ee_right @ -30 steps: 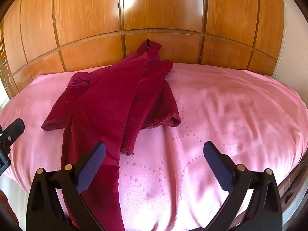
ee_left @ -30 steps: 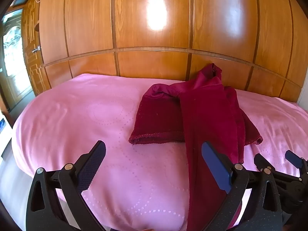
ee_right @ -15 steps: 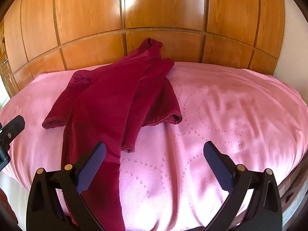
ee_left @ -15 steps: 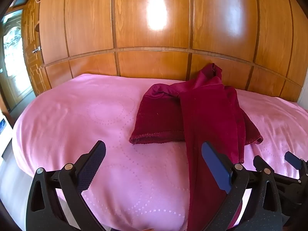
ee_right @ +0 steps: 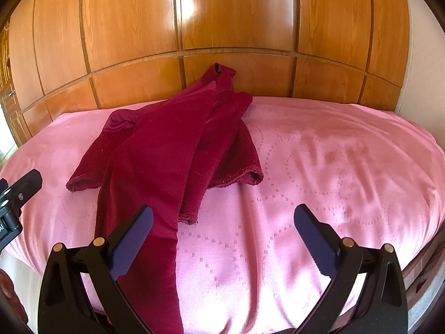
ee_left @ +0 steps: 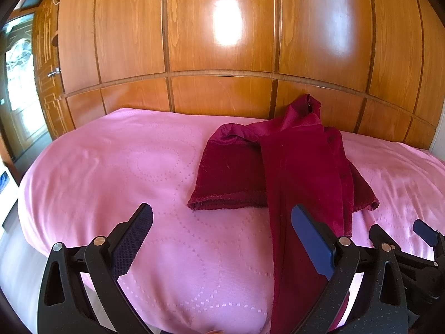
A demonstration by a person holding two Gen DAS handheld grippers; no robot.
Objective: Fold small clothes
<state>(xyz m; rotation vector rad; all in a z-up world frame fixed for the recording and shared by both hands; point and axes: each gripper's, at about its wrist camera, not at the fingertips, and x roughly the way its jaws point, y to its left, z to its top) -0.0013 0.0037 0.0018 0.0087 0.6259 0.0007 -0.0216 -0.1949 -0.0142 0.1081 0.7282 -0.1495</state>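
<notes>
Left hand-held gripper (ee_left: pixel 222 236): jaws wide, empty, hovering over near bed edge. Right hand-held gripper (ee_right: pixel 222 236): wide too, empty, alongside.

Maroon garment (ee_left: pixel 292 167) on pink bed (ee_left: pixel 111 167): long strip running near-to-far, passing by left gripper's right finger (ee_left: pixel 311 236) and right gripper's left finger (ee_right: pixel 133 236). Roughly equal reach.

Near end of strip drops over bed edge, cut off. Far tip against wooden panel wall (ee_left: pixel 222 41). Garment type unclear; layers bunched.

Each hand-held gripper (ee_left: pixel 222 221) (ee_right: pixel 223 222) has black speckled arms; dark-blue textured pads (ee_left: pixel 313 240); round brass-coloured screws.
</notes>
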